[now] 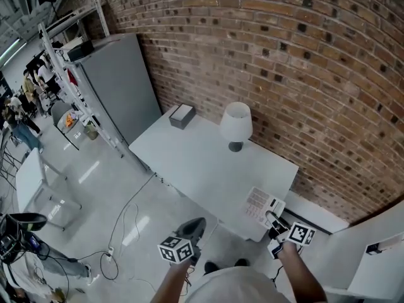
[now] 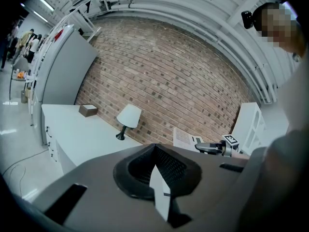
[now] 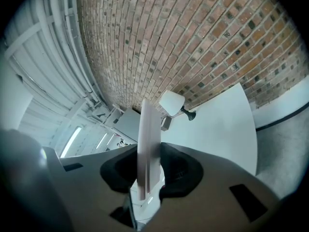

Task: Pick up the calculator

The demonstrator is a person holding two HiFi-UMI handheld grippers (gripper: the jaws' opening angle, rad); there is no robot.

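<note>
**Right gripper (image 1: 273,219) pinches the calculator at the table corner**

Its jaws clamp one end of the flat white calculator (image 1: 259,204). The keys are too small to read. It sits over the white table's (image 1: 189,160) near right corner, but contact with the table is unclear. The left gripper (image 1: 196,225), jaws pressed together and empty, hangs beyond the table's edge.

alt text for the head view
The right hand-held gripper grips a calculator at the near corner of a white table. A lamp and a box stand farther back, by a brick wall; the left hand-held gripper is shut, empty.
</note>
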